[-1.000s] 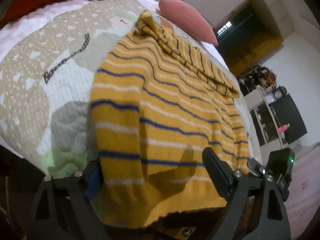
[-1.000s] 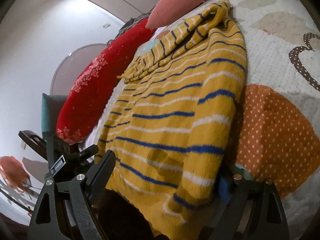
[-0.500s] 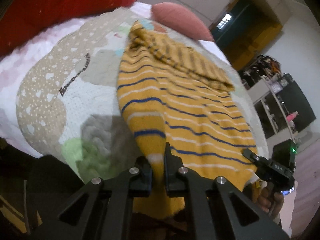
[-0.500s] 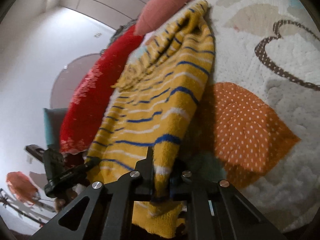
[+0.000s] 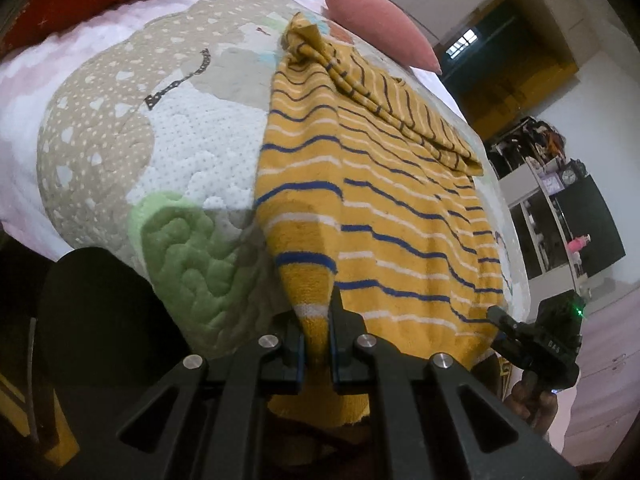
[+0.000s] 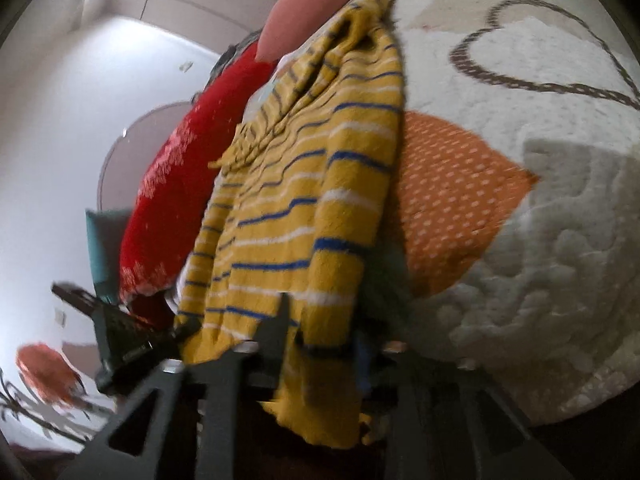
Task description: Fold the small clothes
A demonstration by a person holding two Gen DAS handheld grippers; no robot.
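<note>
Yellow striped sweater (image 5: 380, 216) lies flat on the quilt (image 5: 120, 152) over the bed, hem end hanging off the near edge, one sleeve folded across the far end. No containers in either view. Left gripper (image 5: 317, 320) clenched on the hem at one corner, cloth pinched tight between the pads. Right gripper (image 6: 320, 320) sits astride the other hem corner; its jaws are opening, cloth between the fingers, and blur keeps me from telling whether the pads press on it. Left view alone shows: pink pillow (image 5: 380, 28) at the far end in sharp outline, green patch (image 5: 188, 256) on the quilt beside the sweater, a dark doorway, shelves (image 5: 560, 216) with clutter and a dark screen, and the right gripper (image 5: 536, 340) seen from outside near the hem with a green light and a hand (image 5: 528, 400) under it. Right view alone shows: orange dotted patch (image 6: 452, 192) just beside the sweater, a brown heart outline (image 6: 540, 64) on the quilt, red cushion (image 6: 168, 208) along the far side, white wall, and the left gripper (image 6: 120, 332) low at the hem. This view is smeared.
</note>
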